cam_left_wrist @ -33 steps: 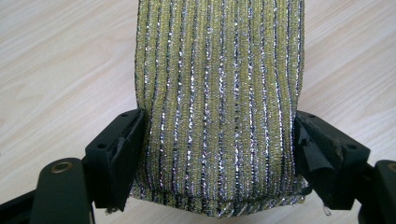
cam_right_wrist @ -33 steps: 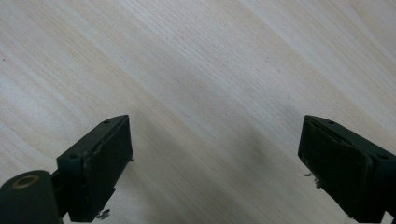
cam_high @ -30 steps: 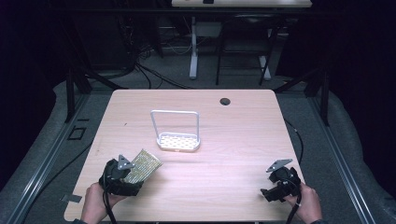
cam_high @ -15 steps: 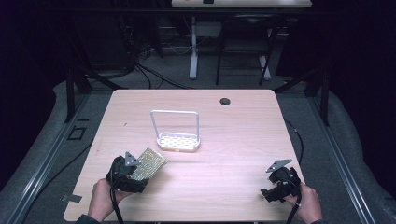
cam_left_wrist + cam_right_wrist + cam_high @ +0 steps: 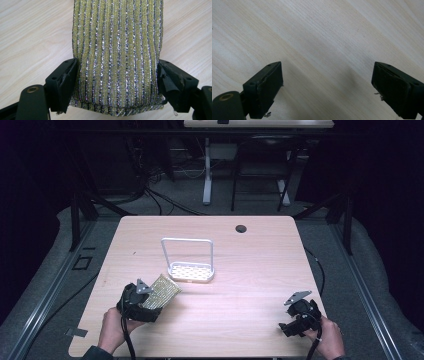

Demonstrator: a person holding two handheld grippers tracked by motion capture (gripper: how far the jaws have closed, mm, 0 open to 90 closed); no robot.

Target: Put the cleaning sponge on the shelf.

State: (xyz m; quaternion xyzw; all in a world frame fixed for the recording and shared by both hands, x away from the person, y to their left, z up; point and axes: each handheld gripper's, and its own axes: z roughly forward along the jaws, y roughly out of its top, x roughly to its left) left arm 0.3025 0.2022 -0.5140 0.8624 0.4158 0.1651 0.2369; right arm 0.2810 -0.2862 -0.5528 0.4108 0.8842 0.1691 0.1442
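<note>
Now my left gripper (image 5: pixel 150 295) clamps a soft, light, yellow-and-silver striped scouring sponge (image 5: pixel 116 57) by its side edges, at eight o'clock on the wooden table (image 5: pixel 260 265). My right gripper (image 5: pixel 327 92) gapes wide, holding nothing.

- Legible text, labels, brands, numbers, signs: I can read none in any view.
- Surface (image 5: pixel 260 270): I find plain wood grain, no print or sticker.
- Glittery striped sponge (image 5: pixel 116 57): woven pattern, I see no tag or lettering.
- White wire rack (image 5: pixel 189 262): unmarked as far as I can tell.
- Tool jaws in both gripper views: black, no markings I can make out.
</note>
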